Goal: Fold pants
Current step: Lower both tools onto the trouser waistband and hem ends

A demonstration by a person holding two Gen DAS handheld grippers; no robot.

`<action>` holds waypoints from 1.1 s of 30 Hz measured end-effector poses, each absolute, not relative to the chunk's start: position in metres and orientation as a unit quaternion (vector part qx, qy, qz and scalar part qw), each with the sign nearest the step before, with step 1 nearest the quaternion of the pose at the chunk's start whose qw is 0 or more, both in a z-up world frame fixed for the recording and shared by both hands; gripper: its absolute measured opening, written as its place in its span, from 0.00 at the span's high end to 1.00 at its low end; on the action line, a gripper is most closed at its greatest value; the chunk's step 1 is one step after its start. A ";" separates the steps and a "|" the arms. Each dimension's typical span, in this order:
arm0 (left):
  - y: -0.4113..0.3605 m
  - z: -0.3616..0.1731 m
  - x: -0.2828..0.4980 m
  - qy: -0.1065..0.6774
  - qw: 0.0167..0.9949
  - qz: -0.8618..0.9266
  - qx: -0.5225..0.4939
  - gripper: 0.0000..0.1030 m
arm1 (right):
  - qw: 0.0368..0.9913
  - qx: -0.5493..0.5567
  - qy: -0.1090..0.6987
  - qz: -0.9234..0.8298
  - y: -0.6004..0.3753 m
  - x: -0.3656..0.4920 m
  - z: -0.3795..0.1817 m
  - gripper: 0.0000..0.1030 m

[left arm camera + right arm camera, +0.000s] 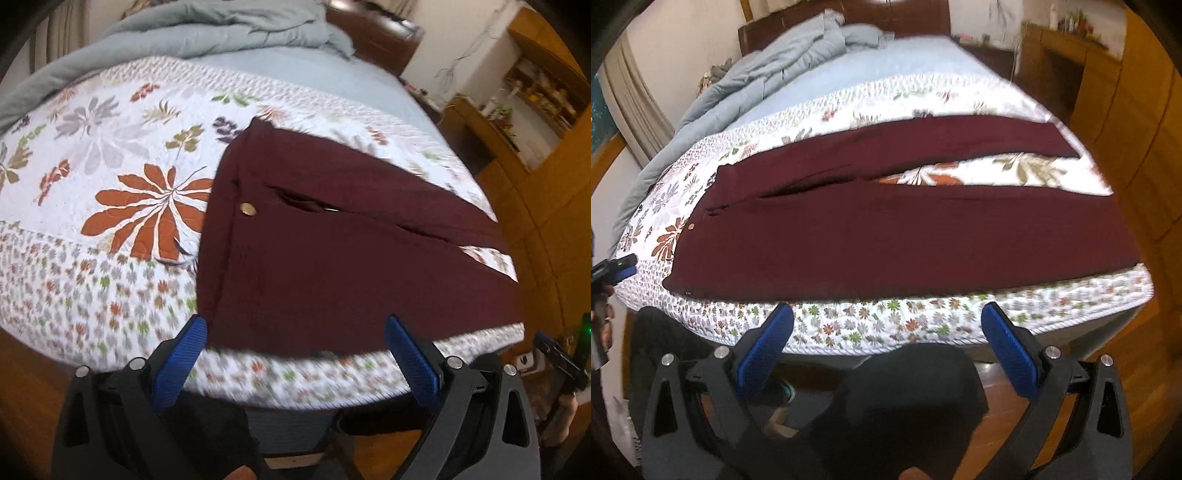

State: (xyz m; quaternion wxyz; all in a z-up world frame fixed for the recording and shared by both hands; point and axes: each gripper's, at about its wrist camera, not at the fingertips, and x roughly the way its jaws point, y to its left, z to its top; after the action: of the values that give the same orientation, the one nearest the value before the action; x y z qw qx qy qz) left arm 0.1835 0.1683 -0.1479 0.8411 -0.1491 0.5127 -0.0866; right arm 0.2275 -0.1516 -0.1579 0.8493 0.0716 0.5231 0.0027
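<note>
Pants (886,229), dark maroon, lie spread flat on the floral quilt (110,184), front up, brass waist button (248,209) showing. Waistband sits at the quilt's left portion; the two legs run rightward, parted, a wedge of quilt visible between them. Near leg lies close to the quilt's front edge.

Left gripper (297,332): jaws wide apart, blue pads (192,343) empty. It hangs off the quilt's front edge, pointing at the waist end of the pants, not touching the cloth. A fingertip shows at the bottom of the left wrist view.

Right gripper (886,319): jaws wide apart, nothing held. It sits off the quilt's front edge, facing the near leg, clear of the fabric. In the right wrist view the left gripper appears at the far left, just beside the quilt's corner.

Surroundings: rumpled grey-blue duvet (783,66) lies behind the quilt near the dark wooden headboard (894,14). Light blue sheet (886,62) runs between quilt and headboard. Wooden cabinets (517,147) stand to the quilt's right. Both views motion-blurred.
</note>
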 end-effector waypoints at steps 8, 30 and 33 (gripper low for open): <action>0.204 -0.173 0.323 0.497 0.831 -0.153 -0.197 0.05 | 0.818 0.102 0.565 0.025 -0.214 0.307 -0.192 0.02; 0.181 -0.257 0.535 0.588 0.793 -0.153 -0.049 0.22 | 0.789 0.177 0.587 0.043 -0.289 0.399 -0.232 0.02; 0.186 -0.251 0.532 0.585 0.792 -0.164 -0.061 0.54 | 0.793 0.184 0.577 0.068 -0.307 0.411 -0.216 0.02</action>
State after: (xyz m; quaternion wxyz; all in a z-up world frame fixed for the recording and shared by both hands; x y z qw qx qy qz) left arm 0.5319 0.1860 -0.2507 0.7920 -0.0613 0.5849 -0.1641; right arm 0.4109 -0.3067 -0.2155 0.7930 0.1840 0.5767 0.0684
